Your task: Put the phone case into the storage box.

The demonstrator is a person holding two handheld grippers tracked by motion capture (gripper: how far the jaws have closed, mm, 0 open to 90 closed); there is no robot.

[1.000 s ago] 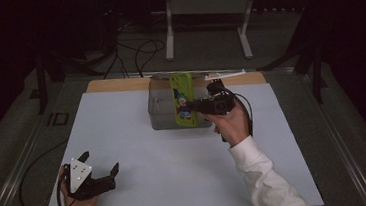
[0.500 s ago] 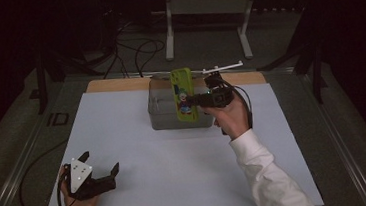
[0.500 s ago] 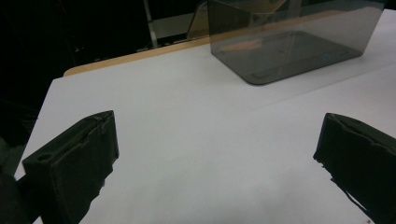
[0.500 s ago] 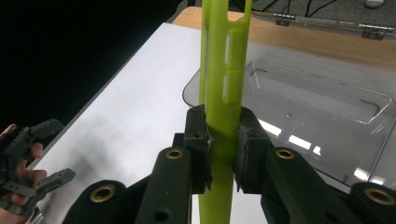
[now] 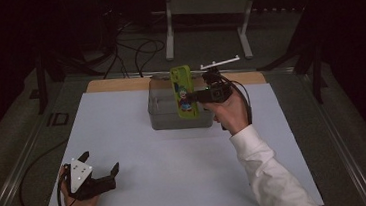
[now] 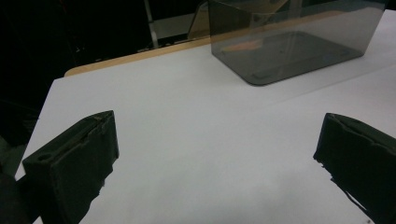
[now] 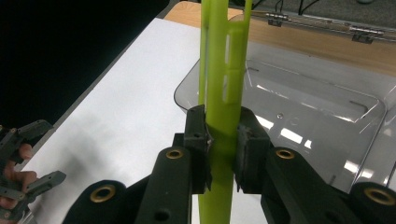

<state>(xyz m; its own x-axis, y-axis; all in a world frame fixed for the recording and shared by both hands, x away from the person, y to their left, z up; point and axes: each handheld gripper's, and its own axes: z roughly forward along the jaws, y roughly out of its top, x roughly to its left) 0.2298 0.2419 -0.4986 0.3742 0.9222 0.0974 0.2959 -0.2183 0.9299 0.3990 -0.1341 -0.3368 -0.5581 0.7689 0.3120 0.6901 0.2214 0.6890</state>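
Note:
A lime-green phone case [image 5: 183,93] with a cartoon picture on it stands upright over the grey see-through box [image 5: 172,120]. My right gripper [image 5: 193,98] is shut on its edge from the right. In the right gripper view the pads clamp the case [image 7: 224,70] edge-on at my right gripper [image 7: 223,140], with the box [image 7: 303,107] below. My left gripper [image 5: 100,161] rests open near the table's front left corner. Between its jaws [image 6: 215,154] lies only bare white table.
The box [image 6: 289,46] sits at the back middle of the white table top [image 5: 124,138], near a wooden strip along the far edge. A white metal stand [image 5: 202,6] and cables lie on the floor beyond. The left hand and gripper [image 7: 28,158] appear far off.
The right hand has shifted slightly upward with the green case, which now stands a little more upright over the box. The left gripper has not moved.

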